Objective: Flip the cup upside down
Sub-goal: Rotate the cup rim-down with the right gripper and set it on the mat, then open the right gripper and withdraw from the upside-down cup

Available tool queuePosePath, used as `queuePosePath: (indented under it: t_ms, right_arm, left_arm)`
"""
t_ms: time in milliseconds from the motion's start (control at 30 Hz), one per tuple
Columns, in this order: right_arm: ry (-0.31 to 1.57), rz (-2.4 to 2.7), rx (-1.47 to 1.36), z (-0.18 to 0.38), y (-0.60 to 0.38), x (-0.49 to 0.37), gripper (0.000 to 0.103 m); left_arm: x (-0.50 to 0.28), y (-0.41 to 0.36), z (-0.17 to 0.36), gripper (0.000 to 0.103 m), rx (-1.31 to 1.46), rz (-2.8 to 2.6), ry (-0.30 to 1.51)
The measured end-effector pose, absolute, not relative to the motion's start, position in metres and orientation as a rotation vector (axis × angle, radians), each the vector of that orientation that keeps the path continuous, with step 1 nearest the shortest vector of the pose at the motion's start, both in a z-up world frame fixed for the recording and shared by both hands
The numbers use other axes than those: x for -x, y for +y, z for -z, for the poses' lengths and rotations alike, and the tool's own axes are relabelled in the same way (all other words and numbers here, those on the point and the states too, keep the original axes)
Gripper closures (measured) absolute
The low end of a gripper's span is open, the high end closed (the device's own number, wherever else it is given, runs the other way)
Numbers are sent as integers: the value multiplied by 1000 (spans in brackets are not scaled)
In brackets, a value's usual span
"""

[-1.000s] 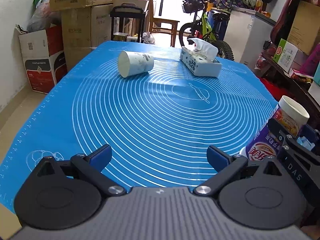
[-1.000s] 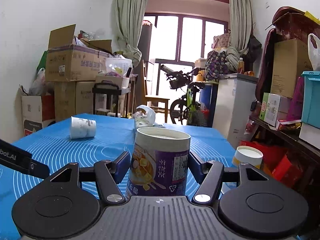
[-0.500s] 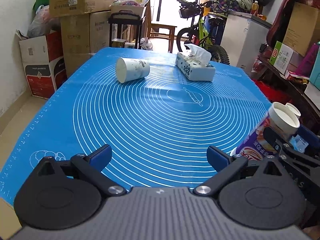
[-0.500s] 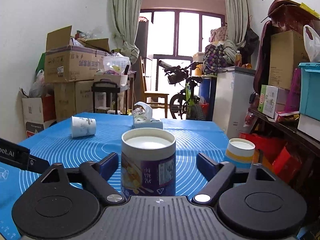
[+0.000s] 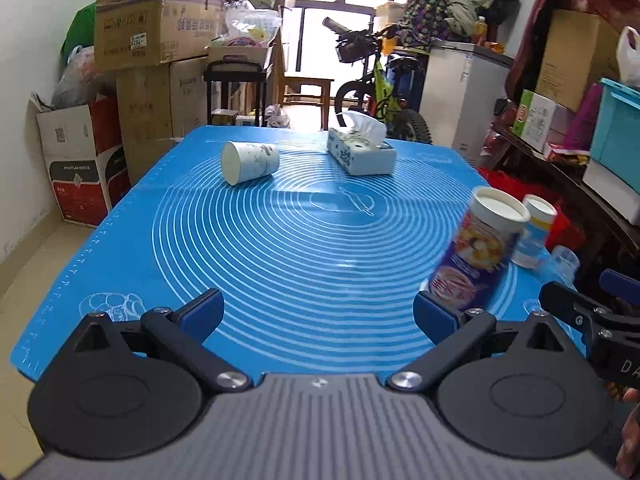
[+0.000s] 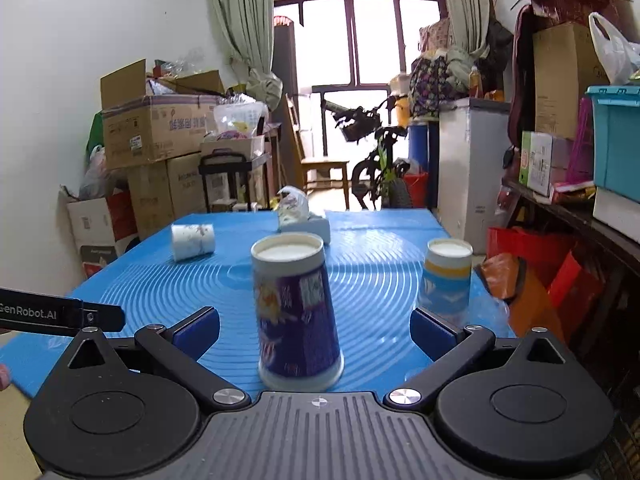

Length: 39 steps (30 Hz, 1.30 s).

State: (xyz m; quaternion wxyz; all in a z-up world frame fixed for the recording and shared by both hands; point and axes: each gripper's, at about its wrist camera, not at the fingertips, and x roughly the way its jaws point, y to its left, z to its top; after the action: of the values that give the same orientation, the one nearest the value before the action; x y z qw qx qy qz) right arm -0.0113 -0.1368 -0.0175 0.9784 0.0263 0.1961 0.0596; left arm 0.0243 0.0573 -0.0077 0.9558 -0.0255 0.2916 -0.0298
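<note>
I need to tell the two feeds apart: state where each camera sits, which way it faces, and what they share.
Left wrist: on the left gripper, facing down the blue mat; open fingers, right gripper at the edge.
Right wrist: on the right gripper, low, facing the window; open fingers around the purple cup.
Shared: purple cup, white cup, tissue box.

Both wrist views low across mat [image 5: 280, 248]

Cluttered room with white plaster walls [image 6: 80, 40]. A tall maroon-framed window [image 6: 360, 40] at the far end admits bright daylight, flanked by pale green curtains [image 6: 240, 20]. Stacked brown cardboard boxes [image 6: 156, 132] line the left wall; a wooden chair [image 6: 320, 168], black bicycle [image 6: 376, 160] and white chest freezer [image 6: 472, 168] stand beyond the blue-matted counter [image 6: 380, 220].
</note>
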Motion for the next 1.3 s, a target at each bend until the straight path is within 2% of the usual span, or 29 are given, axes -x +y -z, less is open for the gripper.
queuePosePath:
  t_ms: [533, 1300]
  right_arm:
    - [438, -123, -27, 20, -148, 73, 2]
    - [446, -140, -18, 17, -147, 91, 2]
  left_arm:
    - [22, 39, 4, 3, -25, 88, 567]
    - [40, 34, 14, 3, -37, 117, 592]
